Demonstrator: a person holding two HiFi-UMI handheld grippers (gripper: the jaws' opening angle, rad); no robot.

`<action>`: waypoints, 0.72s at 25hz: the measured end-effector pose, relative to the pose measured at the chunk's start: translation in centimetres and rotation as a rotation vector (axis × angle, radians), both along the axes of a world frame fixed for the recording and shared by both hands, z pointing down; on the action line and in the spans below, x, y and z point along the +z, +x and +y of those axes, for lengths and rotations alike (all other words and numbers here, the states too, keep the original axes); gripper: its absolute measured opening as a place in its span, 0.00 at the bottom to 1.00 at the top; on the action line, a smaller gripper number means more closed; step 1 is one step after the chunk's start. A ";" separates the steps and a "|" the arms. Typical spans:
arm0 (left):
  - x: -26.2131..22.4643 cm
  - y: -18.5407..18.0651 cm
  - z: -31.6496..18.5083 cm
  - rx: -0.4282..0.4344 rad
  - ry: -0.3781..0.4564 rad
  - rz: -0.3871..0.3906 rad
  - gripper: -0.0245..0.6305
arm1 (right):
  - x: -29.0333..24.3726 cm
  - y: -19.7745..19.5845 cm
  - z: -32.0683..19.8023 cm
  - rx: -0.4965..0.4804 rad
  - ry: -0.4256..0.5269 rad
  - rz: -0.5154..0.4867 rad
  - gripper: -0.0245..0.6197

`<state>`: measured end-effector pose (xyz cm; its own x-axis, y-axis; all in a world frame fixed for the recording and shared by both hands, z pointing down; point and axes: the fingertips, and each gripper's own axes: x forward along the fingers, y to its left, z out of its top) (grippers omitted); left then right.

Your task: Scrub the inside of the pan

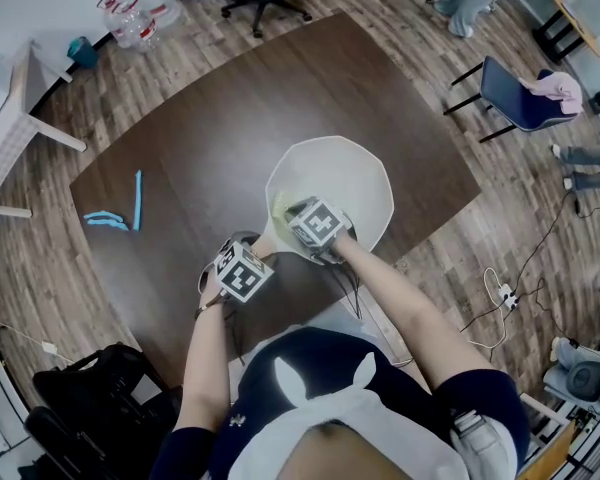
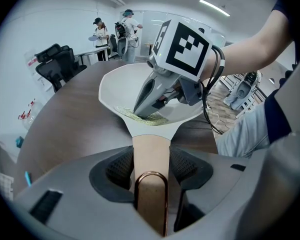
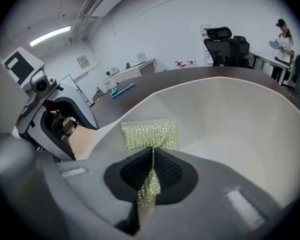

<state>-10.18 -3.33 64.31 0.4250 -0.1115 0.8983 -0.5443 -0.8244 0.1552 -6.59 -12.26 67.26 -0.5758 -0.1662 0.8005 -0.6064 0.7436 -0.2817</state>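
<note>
A white pan [image 1: 350,168] sits on the dark brown table [image 1: 180,168], its tan wooden handle [image 1: 264,242] pointing toward me. My left gripper [image 1: 260,253] is shut on that handle [image 2: 151,154], one pad against each side, just ahead of the copper hanging loop. My right gripper [image 1: 288,213] reaches down into the pan on the handle side, shut on a yellow-green glittery scrub cloth [image 3: 150,133]. The cloth [image 2: 140,118] lies spread against the pan's inner wall [image 3: 230,119]. In the right gripper view the left gripper [image 3: 65,126] shows at the left, around the handle.
Blue strips [image 1: 115,213] lie on the table's left part. A blue chair [image 1: 515,93] stands on the wood floor to the right, a black bag [image 1: 80,398] at the lower left, water bottles [image 1: 140,13] at the far left. People [image 2: 112,34] stand far off.
</note>
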 end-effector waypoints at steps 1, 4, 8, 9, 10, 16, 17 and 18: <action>0.1 -0.1 0.1 0.000 -0.004 -0.001 0.38 | 0.1 0.0 -0.1 0.001 0.008 0.001 0.05; 0.0 0.0 0.0 0.001 -0.006 -0.002 0.38 | 0.2 0.2 -0.6 0.004 0.031 0.009 0.05; 0.1 0.0 -0.1 0.003 -0.008 -0.001 0.38 | -0.1 0.1 -1.9 -0.014 0.087 0.025 0.05; 0.1 0.0 -0.1 0.004 -0.009 -0.001 0.38 | -0.1 0.2 -2.2 -0.025 0.102 0.038 0.05; 0.0 0.1 -0.1 0.006 -0.011 -0.001 0.38 | 0.0 0.2 -2.5 -0.040 0.115 0.047 0.05; 0.0 -0.1 0.0 0.011 -0.020 -0.007 0.38 | 0.2 0.2 -3.6 -0.101 0.174 0.101 0.05; -0.1 -0.1 0.0 0.011 -0.022 -0.008 0.38 | 0.2 0.3 -3.8 -0.100 0.185 0.112 0.05; -0.1 -0.1 0.0 0.010 -0.023 -0.009 0.38 | 0.2 0.3 -4.1 -0.098 0.196 0.120 0.05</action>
